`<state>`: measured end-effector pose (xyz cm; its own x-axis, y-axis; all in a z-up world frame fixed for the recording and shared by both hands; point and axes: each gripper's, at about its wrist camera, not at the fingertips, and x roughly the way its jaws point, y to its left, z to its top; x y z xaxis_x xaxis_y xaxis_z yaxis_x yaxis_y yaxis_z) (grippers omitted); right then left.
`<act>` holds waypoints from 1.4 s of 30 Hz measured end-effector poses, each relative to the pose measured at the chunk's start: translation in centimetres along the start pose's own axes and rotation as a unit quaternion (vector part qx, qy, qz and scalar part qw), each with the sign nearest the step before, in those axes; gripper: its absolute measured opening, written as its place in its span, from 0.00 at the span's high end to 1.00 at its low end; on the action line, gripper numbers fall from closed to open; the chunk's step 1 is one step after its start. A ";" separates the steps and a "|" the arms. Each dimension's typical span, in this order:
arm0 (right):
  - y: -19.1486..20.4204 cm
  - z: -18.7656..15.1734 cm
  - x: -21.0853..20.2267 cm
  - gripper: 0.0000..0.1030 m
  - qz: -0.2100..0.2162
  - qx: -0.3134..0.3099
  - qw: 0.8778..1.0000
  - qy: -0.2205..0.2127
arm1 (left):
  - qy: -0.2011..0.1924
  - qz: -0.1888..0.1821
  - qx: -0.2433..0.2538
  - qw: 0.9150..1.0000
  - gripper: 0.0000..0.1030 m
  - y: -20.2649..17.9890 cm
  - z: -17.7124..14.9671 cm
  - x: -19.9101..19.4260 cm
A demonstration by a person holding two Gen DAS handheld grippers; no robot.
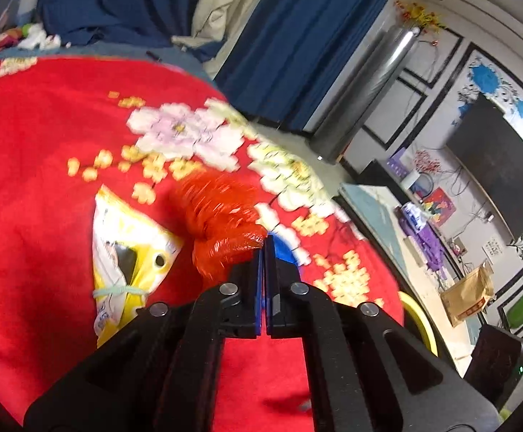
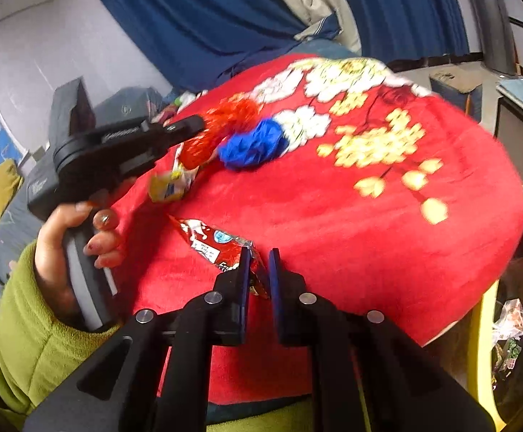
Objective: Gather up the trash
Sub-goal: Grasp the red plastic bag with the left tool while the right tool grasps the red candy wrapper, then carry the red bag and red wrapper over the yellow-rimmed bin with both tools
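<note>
Scraps (image 2: 509,327) lie inside yellow-rimmed bin (image 2: 477,342). Left gripper (image 1: 264,243) fingers clamp orange mesh (image 1: 221,216); right gripper (image 2: 259,262) fingers parted around red wrapper (image 2: 214,243).

Red mesh bag (image 1: 221,223) crumpled on the red blanket — blue wad (image 2: 252,144) beside it.

red floral blanket (image 1: 45,136), orange-red mesh bag (image 1: 221,212)
</note>
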<state>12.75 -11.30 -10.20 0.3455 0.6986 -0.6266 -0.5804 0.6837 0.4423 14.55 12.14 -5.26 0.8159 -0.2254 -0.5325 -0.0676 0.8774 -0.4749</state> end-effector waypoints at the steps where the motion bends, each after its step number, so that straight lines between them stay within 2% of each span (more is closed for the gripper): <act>1: -0.2 0.2 -0.5 0.90 -0.003 0.003 1.000 -0.009 | -0.006 -0.006 0.005 1.000 1.00 -0.5 0.1 -0.4; 10: -2.3 1.4 -4.6 0.92 -0.029 0.029 0.997 -0.069 | -0.050 -0.053 0.050 0.996 1.00 -5.0 0.7 -3.2; 15: -3.3 2.0 -6.2 0.92 -0.042 0.044 0.994 -0.096 | -0.058 -0.084 0.077 0.992 1.00 -7.9 0.2 -4.1; 25: -6.3 2.1 -9.9 0.93 -0.072 0.081 0.984 -0.142 | -0.041 -0.130 0.130 0.982 1.00 -12.4 -1.7 -4.0; 42: -10.6 0.8 -14.6 0.93 -0.161 0.106 0.961 -0.201 | -0.003 -0.159 0.170 0.973 1.00 -17.0 -4.3 -1.3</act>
<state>14.46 -28.58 -5.22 0.7631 0.4400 -0.4734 -0.2477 0.8757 0.4145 12.19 -4.34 0.51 0.7677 -0.5065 -0.3926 0.3812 0.8534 -0.3557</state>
